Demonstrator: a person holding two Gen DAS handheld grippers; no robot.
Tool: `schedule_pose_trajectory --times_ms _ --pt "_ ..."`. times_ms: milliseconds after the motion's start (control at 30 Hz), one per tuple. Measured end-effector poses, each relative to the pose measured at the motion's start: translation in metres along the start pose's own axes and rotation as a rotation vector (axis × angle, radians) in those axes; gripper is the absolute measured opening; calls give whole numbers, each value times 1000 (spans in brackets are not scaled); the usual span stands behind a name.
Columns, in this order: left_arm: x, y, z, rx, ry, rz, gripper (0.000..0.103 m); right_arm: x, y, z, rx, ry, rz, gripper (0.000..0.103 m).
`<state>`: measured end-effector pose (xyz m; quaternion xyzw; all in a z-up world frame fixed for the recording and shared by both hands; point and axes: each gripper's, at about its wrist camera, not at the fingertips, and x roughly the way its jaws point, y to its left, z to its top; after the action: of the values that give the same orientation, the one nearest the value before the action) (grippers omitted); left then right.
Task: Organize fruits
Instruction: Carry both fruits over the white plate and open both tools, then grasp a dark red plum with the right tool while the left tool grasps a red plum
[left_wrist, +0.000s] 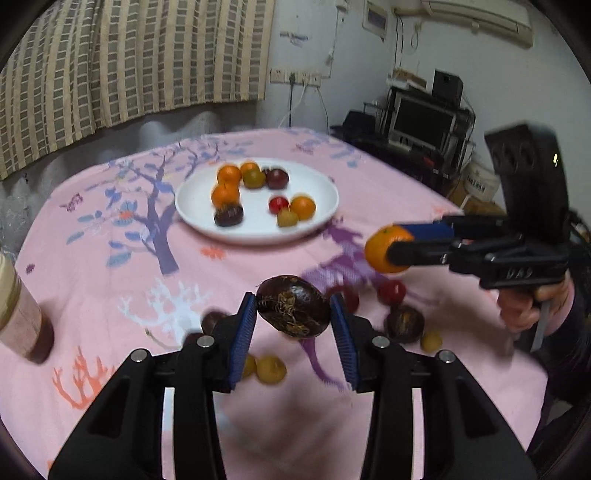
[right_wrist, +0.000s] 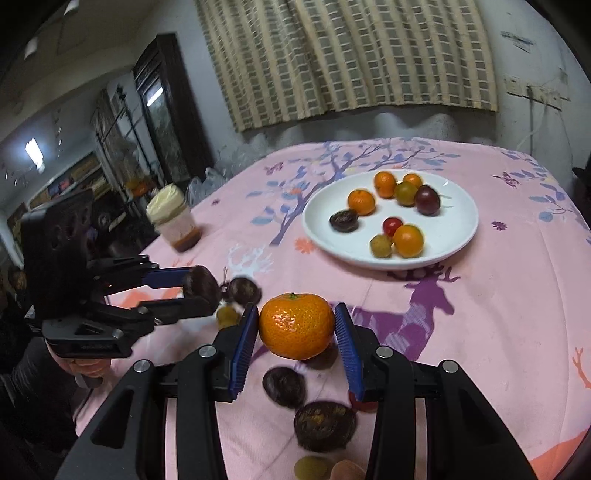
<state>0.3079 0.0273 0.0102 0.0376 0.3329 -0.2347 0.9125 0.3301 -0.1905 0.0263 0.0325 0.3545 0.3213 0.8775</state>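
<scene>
My left gripper (left_wrist: 293, 310) is shut on a dark brown wrinkled fruit (left_wrist: 293, 305), held above the pink tablecloth; it also shows in the right wrist view (right_wrist: 197, 291) at the left. My right gripper (right_wrist: 296, 325) is shut on an orange mandarin (right_wrist: 296, 325), held above the cloth; it shows in the left wrist view (left_wrist: 397, 245) at the right with the mandarin (left_wrist: 380, 254). A white plate (left_wrist: 321, 184) (right_wrist: 458, 206) farther back holds several mandarins, dark fruits, a red one and yellow-green ones.
Loose fruits lie on the cloth below the grippers: dark ones (right_wrist: 324, 424), a red one (left_wrist: 391, 291), yellow-green ones (left_wrist: 270, 369). A jar (right_wrist: 173, 219) stands at the table's left edge. A curtain and wall lie behind the table.
</scene>
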Motion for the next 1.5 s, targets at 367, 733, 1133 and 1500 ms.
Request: schedule_pose_trajectory --times_ms 367,733,1133,1500 --pt "127 27 106 -92 68 59 40 59 -74 71 165 -123 -173 43" --pt "121 60 103 -236 61 174 82 70 -66 72 54 -52 -233 61" --pt "-10 55 -20 -378 -21 210 90 59 15 -4 -87 149 -118 62" --pt "-20 53 -54 -364 0 311 92 75 25 -29 -101 224 -145 57"
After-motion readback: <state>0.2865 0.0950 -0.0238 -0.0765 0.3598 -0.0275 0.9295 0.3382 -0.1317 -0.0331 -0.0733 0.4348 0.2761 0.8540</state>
